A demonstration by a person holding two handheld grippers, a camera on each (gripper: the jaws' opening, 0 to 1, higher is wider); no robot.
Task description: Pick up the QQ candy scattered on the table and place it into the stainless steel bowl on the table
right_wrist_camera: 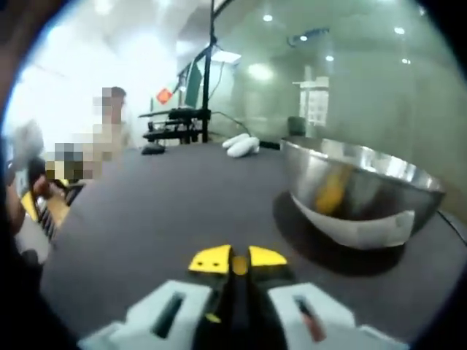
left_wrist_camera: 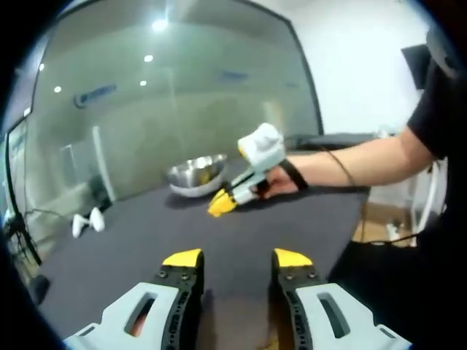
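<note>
The stainless steel bowl stands on the dark table, just ahead and to the right of my right gripper. Its jaws are shut on a small yellow-orange piece, seemingly a QQ candy. A yellow patch shows on the bowl's wall; I cannot tell whether it is candy or a reflection. In the left gripper view the bowl sits at the far side, and the right gripper, held by a hand, hovers in front of it. My left gripper stands open over the table with nothing between its fingers.
Two white oblong objects lie near the table's far left edge, and appear again as white objects beyond the bowl. A glass wall runs behind the table. A person's arm reaches in from the right. Black equipment stands past the table.
</note>
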